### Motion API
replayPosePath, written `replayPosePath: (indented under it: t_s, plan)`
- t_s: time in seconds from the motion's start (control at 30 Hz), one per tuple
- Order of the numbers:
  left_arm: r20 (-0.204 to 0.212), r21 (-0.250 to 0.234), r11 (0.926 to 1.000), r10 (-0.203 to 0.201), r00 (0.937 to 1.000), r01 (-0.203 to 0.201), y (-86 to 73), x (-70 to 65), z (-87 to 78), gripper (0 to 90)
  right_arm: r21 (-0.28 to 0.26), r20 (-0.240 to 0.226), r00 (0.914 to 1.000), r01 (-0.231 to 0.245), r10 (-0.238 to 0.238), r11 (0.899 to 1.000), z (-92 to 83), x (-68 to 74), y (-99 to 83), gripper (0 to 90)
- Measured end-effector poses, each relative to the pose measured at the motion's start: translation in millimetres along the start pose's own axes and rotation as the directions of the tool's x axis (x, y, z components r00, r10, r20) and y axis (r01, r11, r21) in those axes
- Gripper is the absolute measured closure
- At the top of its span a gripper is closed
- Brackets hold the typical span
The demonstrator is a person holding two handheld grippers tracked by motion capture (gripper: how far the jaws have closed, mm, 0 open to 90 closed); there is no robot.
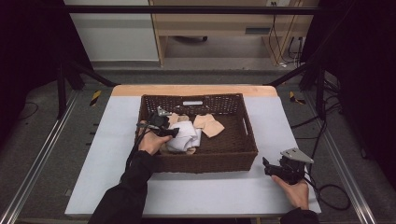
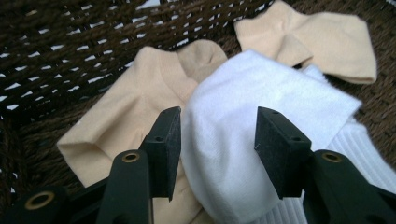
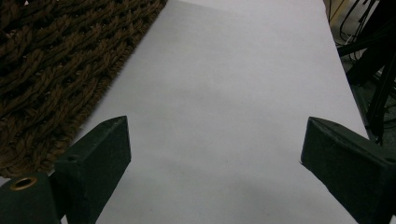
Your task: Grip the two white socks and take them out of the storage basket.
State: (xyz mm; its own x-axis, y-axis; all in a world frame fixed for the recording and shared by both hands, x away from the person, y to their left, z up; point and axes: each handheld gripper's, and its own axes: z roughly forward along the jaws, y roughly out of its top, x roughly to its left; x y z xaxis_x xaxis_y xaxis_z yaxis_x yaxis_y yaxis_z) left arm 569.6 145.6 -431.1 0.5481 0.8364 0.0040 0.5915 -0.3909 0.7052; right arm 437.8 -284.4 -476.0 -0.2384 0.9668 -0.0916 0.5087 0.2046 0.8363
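Socks lay in a loose heap on the floor of the brown wicker basket (image 1: 205, 161), which sat mid-table on the white table (image 1: 201, 191). You had the left gripper (image 2: 218, 135) lowered into the basket's left half, jaws roughly half-spread and straddling a fold of the white sock (image 2: 261, 105); from the left gripper view the pads flanked the cloth on both sides but did not yet appear to press it, so nothing was held. That white sock lay on top of a beige sock (image 2: 126, 121), with a second beige sock (image 2: 322, 42) further back, near the basket's far wall. Judged from this, the step in hand was the pinch on the white sock. To do it well you needed to keep the jaws centred on the raised fold, so that only white cloth came between the pads; the left pad sat just beside the beige sock's edge, and a pinch taken too far that way risked lifting both together. You also needed enough depth to catch a real bite of fabric without driving the tips into the weave. A straight lift afterwards looked advisable, since soft knit drapes and could snag on the rim. Your right gripper (image 3: 212, 144) rested on the table just outside the basket's near right corner, jaws wide apart and empty over bare white surface, well clear of the work.
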Motion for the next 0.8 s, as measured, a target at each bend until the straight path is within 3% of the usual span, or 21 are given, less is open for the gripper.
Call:
replayPosePath:
  t_s: [0.13,0.27,0.5,0.67,0.8]
  plan:
    - [0.006,0.027,0.9996,0.005,1.0000,-0.005,-2.0,-0.1,2.8,52.2,-0.001,0.001,1.0000,0.000,0.000,1.000,-0.3,-0.2,0.0,8.7]
    - [0.015,0.043,0.9990,-0.013,0.9998,0.012,-2.3,0.5,3.1,59.8,-0.001,0.000,1.0000,0.002,-0.002,1.000,-0.3,-0.2,0.0,8.8]
    - [0.025,0.092,0.9957,-0.018,0.9995,0.016,-1.4,0.4,1.1,83.0,0.000,-0.002,1.0000,0.006,-0.006,1.000,-0.2,-0.2,0.0,9.6]
    - [0.036,0.068,0.9972,-0.034,0.9988,0.031,0.3,-0.1,-4.1,85.1,0.000,-0.002,1.0000,0.008,-0.008,1.000,-0.4,-0.2,-0.3,9.7]
    - [0.056,0.002,0.9992,-0.040,0.9977,0.040,2.1,1.1,-11.6,85.3,0.002,-0.002,1.0000,0.010,-0.010,1.000,-0.7,0.1,-0.5,10.2]
